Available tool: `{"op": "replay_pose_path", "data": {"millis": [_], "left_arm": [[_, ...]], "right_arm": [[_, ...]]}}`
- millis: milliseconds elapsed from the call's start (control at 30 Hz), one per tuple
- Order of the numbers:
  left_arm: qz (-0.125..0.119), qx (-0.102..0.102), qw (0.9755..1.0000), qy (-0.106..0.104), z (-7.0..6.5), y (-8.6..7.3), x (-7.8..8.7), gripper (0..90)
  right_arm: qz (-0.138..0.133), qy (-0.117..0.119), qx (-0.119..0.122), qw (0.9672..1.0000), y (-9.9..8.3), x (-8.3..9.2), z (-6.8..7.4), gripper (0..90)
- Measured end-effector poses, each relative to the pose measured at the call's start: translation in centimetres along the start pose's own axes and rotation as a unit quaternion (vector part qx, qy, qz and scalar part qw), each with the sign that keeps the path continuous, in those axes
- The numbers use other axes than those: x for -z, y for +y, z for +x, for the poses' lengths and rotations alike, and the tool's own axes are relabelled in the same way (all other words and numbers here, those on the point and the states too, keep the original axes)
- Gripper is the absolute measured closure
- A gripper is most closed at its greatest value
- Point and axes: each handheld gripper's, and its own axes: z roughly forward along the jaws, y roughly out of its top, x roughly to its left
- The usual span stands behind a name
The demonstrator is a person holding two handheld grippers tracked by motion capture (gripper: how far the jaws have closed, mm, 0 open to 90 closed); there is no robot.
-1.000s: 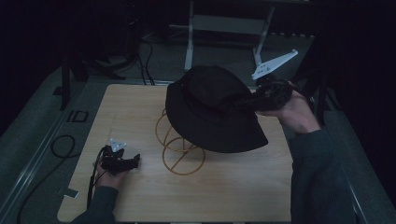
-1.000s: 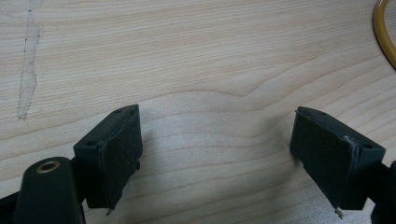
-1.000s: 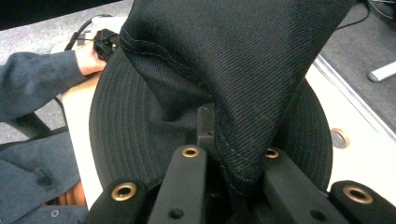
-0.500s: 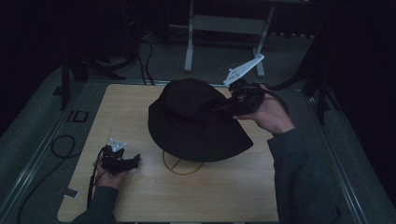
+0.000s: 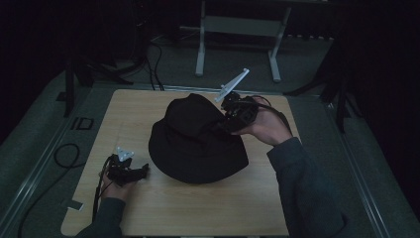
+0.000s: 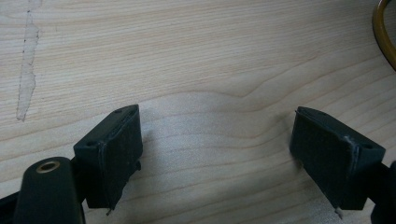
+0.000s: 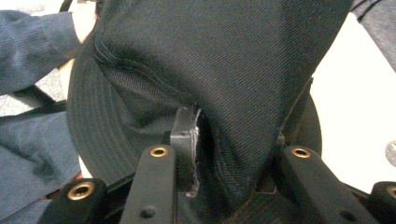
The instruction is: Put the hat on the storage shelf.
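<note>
Black hat (image 5: 195,144), 1, wooden table (image 5: 198,208), 2 grippers

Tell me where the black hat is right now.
In the high view the black hat sits mid-table, just left of the right gripper, whose fingers have its cloth between them.

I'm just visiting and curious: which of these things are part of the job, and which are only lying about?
Part of the job:
- black hat, sitting over the wire stand
- right gripper, its jaws just opening, hat cloth between them
- table

Lying about:
- left gripper, open, resting on the table
- cables on the floor
- metal frame behind the table
</note>
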Motion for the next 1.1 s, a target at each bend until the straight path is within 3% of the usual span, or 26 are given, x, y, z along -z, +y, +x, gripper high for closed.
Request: {"op": "replay_pose_path", "data": {"millis": [200,300,433,500,633,800,933,1100], "left_arm": [[0.001,-0.001,1.0,-0.001,0.0,0.0,0.0,17.4],[0.002,-0.002,1.0,-0.001,0.0,0.0,0.0,17.4],[0.002,-0.001,1.0,0.0,0.0,0.0,0.0,17.4],[0.002,-0.002,1.0,0.0,0.0,0.0,0.0,17.4],[0.002,0.0,1.0,-0.001,0.0,0.0,0.0,17.4],[0.002,-0.001,1.0,0.0,0.0,0.0,0.0,17.4],[0.002,-0.001,1.0,0.0,0.0,0.0,0.0,17.4],[0.002,-0.001,1.0,0.0,0.0,0.0,0.0,17.4]], "right_arm": [[-0.023,0.001,0.009,0.9997,0.3,-0.1,0.4,69.4],[-0.014,0.011,0.017,0.9997,0.3,-0.5,0.6,69.1],[-0.005,0.024,0.049,0.9985,0.3,-1.1,1.2,68.8],[-0.013,0.029,0.046,0.9984,0.4,-1.0,1.2,68.2],[-0.035,0.006,0.026,0.999,0.5,-0.8,0.9,54.4],[-0.011,0.012,-0.009,0.9998,0.3,-1.0,0.6,36.1],[0.011,-0.025,-0.011,0.9996,0.1,-1.2,0.9,21.0],[0.024,-0.029,-0.01,0.9992,-0.6,-1.4,0.9,16.8]]}}
